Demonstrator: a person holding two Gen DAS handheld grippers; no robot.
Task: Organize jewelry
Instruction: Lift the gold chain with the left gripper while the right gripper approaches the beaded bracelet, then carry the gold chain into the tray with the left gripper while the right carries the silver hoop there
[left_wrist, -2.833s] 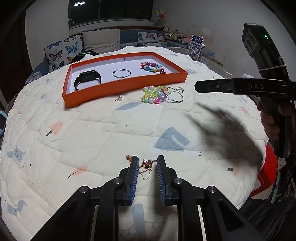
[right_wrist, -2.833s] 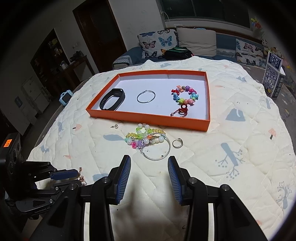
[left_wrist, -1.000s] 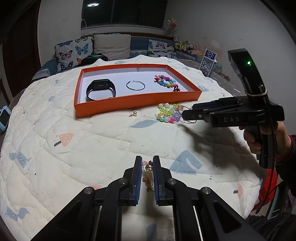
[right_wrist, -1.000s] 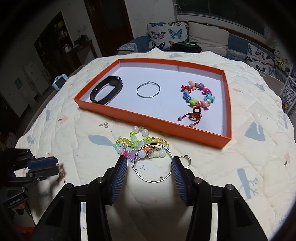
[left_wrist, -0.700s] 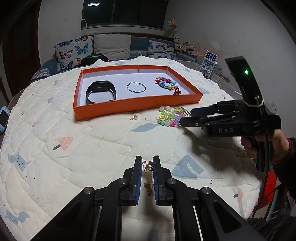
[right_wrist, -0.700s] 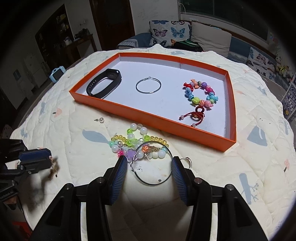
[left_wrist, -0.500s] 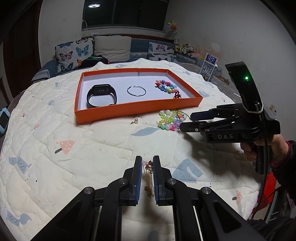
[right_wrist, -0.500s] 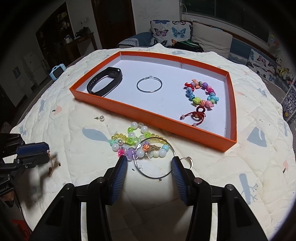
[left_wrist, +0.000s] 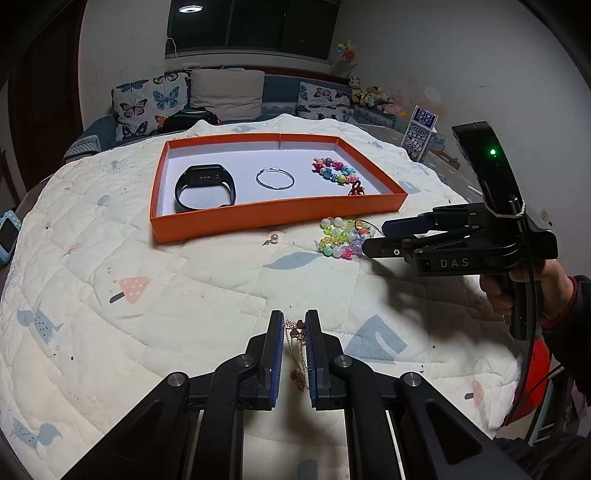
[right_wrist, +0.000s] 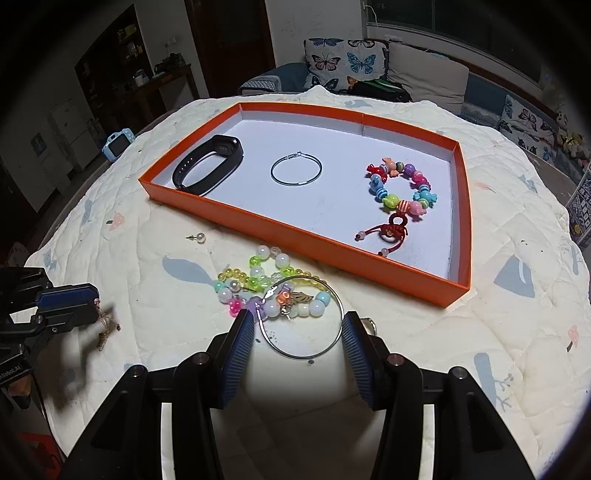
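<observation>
my left claw (left_wrist: 294, 325) pinches a gold chain (left_wrist: 297, 356); my right claw (right_wrist: 297, 325) gapes wide around a silver hoop (right_wrist: 301, 317).

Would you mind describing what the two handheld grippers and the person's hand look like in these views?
Both grippers, left gripper and right gripper, are matte black linkage frames with silver pivot bolts and ribbed blue finger pads. The right one carries white "DAS" lettering, a black top module with a green light, and a black cable. The hand is bare, with a dark sleeve with a reddish cuff.
</observation>
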